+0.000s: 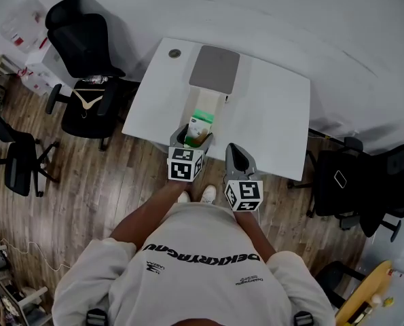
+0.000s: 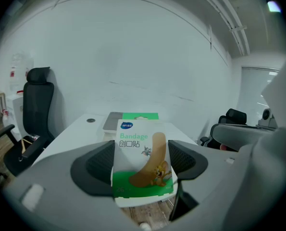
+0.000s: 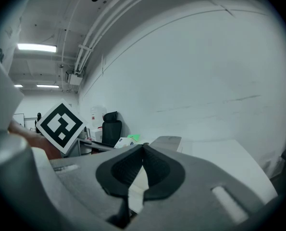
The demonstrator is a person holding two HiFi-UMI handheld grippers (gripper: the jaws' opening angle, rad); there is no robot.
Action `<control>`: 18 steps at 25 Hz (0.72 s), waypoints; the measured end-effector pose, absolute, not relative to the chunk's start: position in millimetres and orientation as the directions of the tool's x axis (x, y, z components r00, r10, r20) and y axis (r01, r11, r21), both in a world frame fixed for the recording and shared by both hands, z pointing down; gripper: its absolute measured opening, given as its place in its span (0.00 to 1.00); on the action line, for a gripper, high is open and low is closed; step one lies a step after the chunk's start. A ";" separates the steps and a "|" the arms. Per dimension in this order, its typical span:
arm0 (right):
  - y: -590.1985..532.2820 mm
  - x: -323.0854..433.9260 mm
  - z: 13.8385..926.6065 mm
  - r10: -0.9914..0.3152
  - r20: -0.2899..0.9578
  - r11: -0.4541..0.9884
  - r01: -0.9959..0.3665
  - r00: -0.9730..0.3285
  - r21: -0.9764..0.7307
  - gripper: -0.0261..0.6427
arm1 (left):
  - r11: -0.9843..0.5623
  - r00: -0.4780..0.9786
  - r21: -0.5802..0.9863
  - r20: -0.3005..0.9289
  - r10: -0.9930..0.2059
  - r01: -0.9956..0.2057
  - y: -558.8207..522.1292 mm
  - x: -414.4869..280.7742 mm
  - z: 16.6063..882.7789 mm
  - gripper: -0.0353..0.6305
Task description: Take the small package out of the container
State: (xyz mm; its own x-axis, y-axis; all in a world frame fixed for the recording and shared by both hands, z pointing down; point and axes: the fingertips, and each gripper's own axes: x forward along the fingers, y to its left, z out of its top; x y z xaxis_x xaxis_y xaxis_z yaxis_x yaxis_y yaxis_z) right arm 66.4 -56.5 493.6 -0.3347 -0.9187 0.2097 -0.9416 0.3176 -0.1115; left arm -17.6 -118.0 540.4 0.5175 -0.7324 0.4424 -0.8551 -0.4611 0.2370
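Observation:
The small package (image 2: 143, 160) is a flat white and green bandage pack with a cartoon print. My left gripper (image 2: 142, 163) is shut on it and holds it upright above the table's near edge, as the head view shows (image 1: 200, 125). Behind it lies the narrow open container (image 1: 206, 104) with its grey lid (image 1: 215, 69) laid back; another green pack (image 2: 140, 116) shows inside. My right gripper (image 1: 237, 156) hangs just right of the left one, over the table edge. Its jaws (image 3: 143, 148) are shut with nothing between them.
The white table (image 1: 276, 114) carries a small round cap (image 1: 174, 53) at its far left corner. A black office chair (image 1: 86, 60) stands to the left and more dark chairs (image 1: 364, 182) to the right. Wooden floor lies below me.

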 end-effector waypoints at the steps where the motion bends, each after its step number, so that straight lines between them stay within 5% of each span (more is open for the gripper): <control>1: -56.5 66.7 493.8 -0.919 0.209 0.317 -0.942 -0.334 -0.114 0.04 | -0.463 0.521 0.239 0.436 -0.734 -0.853 -116.4 -17.8 540.3 0.59; 18: -60.0 67.9 491.5 -0.922 0.201 0.316 -0.944 -0.330 -0.100 0.04 | -0.518 0.569 0.241 0.270 -0.777 -0.821 -106.4 -19.9 508.2 0.59</control>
State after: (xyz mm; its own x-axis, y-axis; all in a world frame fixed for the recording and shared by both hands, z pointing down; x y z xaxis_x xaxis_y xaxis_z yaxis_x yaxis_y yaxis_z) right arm 67.9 -60.0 491.5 -0.3301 -0.9223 0.2010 -0.9435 0.3158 -0.1004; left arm -19.9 -106.4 508.2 0.5693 -0.7767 0.2696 -0.8208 -0.5182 0.2405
